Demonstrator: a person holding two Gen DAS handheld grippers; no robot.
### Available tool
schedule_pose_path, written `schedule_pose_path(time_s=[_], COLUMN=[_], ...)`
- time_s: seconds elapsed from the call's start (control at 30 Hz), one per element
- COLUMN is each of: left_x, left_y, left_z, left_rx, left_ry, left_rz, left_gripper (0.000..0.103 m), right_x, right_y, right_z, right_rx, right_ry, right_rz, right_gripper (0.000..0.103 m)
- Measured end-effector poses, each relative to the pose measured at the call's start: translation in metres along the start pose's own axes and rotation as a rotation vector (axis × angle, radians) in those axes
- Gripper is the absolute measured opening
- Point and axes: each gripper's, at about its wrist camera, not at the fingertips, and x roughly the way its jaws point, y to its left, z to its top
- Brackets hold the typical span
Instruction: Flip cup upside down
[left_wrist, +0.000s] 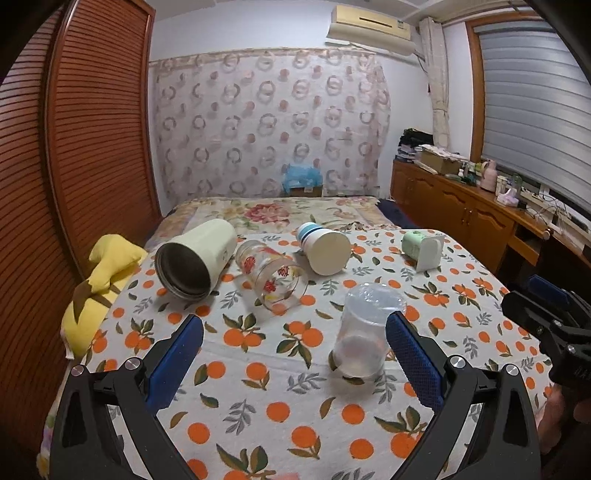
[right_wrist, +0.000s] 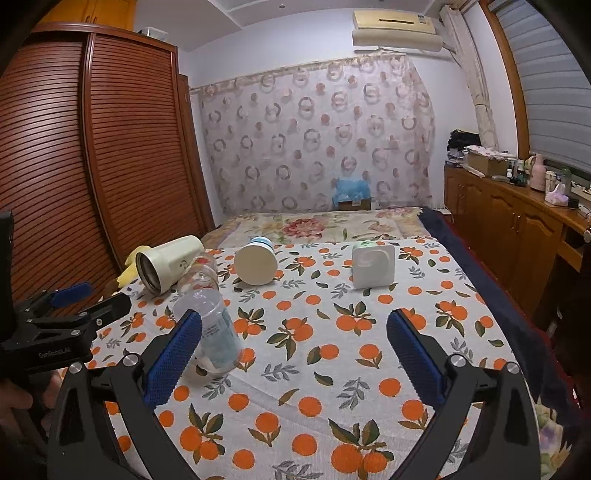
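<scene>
Nearest, the left hand-held gripper (left_wrist: 294, 354) and the right hand-held gripper (right_wrist: 294, 354) both gape wide, holding nothing. The clear plastic cup (left_wrist: 364, 332) stands on the orange-print bedspread (left_wrist: 258, 398), seemingly mouth-down already, at about one o'clock just inside the left gripper's right finger. If it needs righting, close squarely on its mid-wall; soft bedding may tip it. Farther off, at eleven to one o'clock, lie a steel tumbler (left_wrist: 195, 258), floral glass (left_wrist: 271, 275) and cream cup (left_wrist: 324, 249).
</scene>
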Motion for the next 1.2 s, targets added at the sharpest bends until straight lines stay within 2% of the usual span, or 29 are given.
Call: schedule_pose_path(time_s=[1.2], left_x=[-0.0053], left_y=[-0.0021], left_z=[-0.0039], left_rx=[0.000], left_ry=[-0.011], left_rz=[0.005], left_gripper=[0.095], right_x=[-0.0003], right_y=[0.0013], right_z=[-0.0014], right_rx=[-0.004], right_ry=[-0.001], right_rz=[0.000], right_gripper=[0.101])
